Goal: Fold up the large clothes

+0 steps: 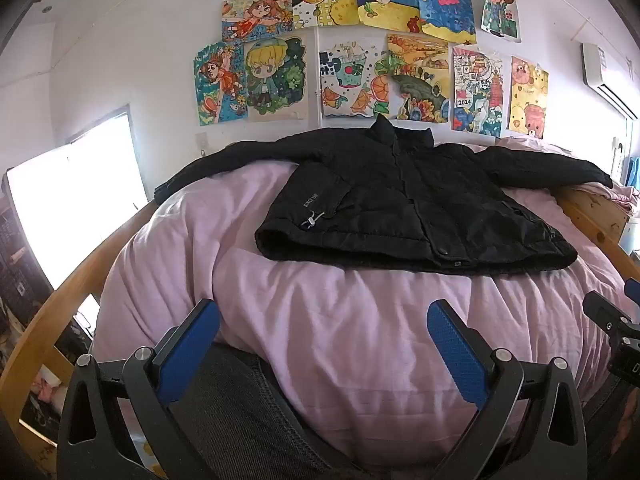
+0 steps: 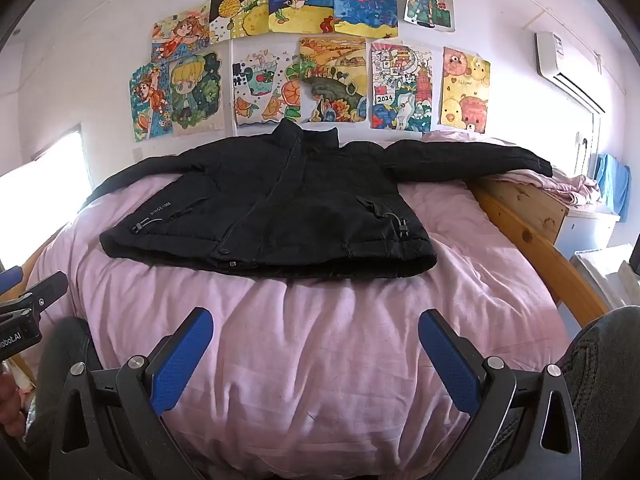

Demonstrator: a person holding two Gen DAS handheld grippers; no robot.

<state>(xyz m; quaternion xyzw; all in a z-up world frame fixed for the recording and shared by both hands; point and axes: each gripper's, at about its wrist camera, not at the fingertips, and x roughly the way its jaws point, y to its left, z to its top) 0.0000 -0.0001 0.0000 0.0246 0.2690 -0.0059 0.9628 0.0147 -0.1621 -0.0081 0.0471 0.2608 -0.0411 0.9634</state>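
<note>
A black padded jacket [image 1: 404, 200] lies flat and face up on a pink duvet [image 1: 328, 320], collar toward the wall, both sleeves spread out to the sides. It also shows in the right wrist view [image 2: 280, 208]. My left gripper [image 1: 324, 316] is open and empty, held over the duvet well short of the jacket's hem. My right gripper [image 2: 316, 320] is open and empty too, equally short of the hem. The right gripper's edge shows at the right of the left wrist view [image 1: 612, 328].
The pink duvet [image 2: 320, 340] covers a bed with a wooden frame [image 2: 536, 236] along the right and another rail [image 1: 60, 304] on the left. Children's drawings [image 2: 304, 52] hang on the far wall. A bright window [image 1: 72, 200] is at left.
</note>
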